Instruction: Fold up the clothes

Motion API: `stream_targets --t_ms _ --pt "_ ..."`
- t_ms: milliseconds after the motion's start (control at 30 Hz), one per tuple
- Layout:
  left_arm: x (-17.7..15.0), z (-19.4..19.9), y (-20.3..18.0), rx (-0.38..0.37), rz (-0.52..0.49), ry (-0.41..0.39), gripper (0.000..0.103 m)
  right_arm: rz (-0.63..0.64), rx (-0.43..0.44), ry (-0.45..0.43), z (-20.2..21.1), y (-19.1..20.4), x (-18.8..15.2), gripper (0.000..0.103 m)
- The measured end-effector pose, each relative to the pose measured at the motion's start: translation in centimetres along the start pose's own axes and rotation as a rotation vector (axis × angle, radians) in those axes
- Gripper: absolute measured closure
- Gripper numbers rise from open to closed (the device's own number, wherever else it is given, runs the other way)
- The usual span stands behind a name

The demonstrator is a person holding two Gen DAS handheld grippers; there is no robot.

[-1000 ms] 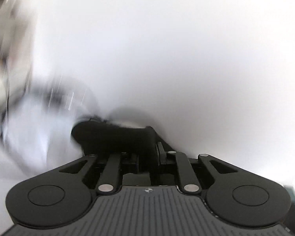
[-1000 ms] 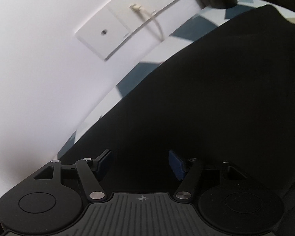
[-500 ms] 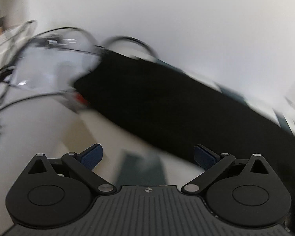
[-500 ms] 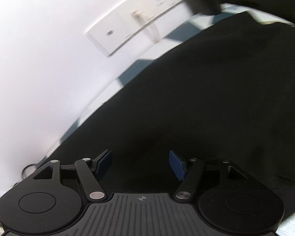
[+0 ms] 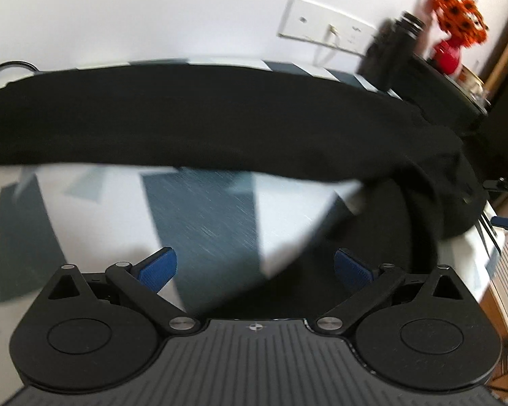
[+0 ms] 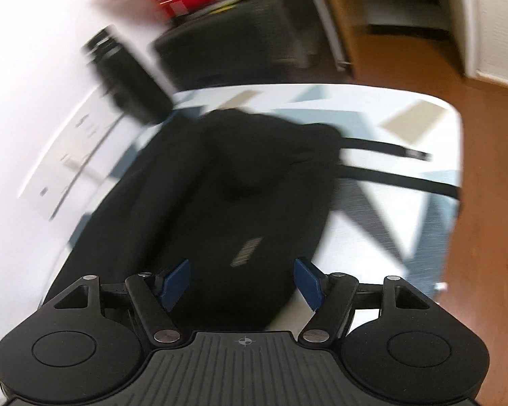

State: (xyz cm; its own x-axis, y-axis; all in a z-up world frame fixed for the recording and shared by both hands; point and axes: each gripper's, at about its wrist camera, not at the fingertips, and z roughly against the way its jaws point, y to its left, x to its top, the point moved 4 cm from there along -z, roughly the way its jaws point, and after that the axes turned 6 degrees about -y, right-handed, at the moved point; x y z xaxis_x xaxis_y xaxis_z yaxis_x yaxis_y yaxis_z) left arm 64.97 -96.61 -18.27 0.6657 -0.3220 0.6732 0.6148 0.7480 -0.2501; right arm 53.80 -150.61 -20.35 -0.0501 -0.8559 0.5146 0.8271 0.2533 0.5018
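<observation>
A black garment is found lying on a table top patterned in white, grey and dark blue-grey shapes. In the left wrist view it is stretched as a long band from 9 o'clock to 3 o'clock across the middle of the frame, with a bunched mass at 3 o'clock and a fold running down toward 5 o'clock. In the right wrist view the same black garment is seen lengthwise, from 6 o'clock up to just past centre, where it is heaped. A small pale marking (illegible through blur) is noted on the cloth at about 6 o'clock. Two black straps are seen running from the heap toward 3 o'clock, reaching the table edge.

The left gripper is held with its blue pads spread wide apart; nothing is gripped, and patterned table and a fold of cloth are seen between them. The right gripper is likewise held apart, its pads over the near end of the garment; contact with the cloth cannot be determined.

A dark cylindrical bottle is recorded at 11 o'clock in the right view, beside the heap. A white wall plate with a cable is noted at 1 o'clock in the left view. An orange-and-red ornament stands on a dark cabinet at 2 o'clock. A wooden floor is seen beyond the table at 3 o'clock in the right view.
</observation>
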Motion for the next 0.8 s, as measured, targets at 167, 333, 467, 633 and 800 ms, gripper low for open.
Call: stream_targets --t_ms 167,333,467,633,800 --pt "-2.7 2.4 -3.4 0.044 -0.021 0.0 0.001 -0.048 -0.023 0.054 -4.3 -3.8 0.8 0.039" --pt "-5.5 3.3 -6.8 0.186 0.014 0.04 0.001 -0.021 0.125 0.118 -7.6 -4.3 1.7 0.04" --pt "-7.7 4.1 -9.4 0.314 0.015 0.048 0.001 -0.014 0.236 0.164 -8.8 -4.3 2.6 0.051" --pt "-11.0 4.4 -10.4 0.368 0.056 0.054 0.001 0.063 0.305 0.211 -9.7 -3.8 3.4 0.063" --pt "-12.5 3.4 -10.3 0.527 -0.008 0.032 0.0 0.131 0.33 0.251 -9.9 -3.2 4.3 0.088"
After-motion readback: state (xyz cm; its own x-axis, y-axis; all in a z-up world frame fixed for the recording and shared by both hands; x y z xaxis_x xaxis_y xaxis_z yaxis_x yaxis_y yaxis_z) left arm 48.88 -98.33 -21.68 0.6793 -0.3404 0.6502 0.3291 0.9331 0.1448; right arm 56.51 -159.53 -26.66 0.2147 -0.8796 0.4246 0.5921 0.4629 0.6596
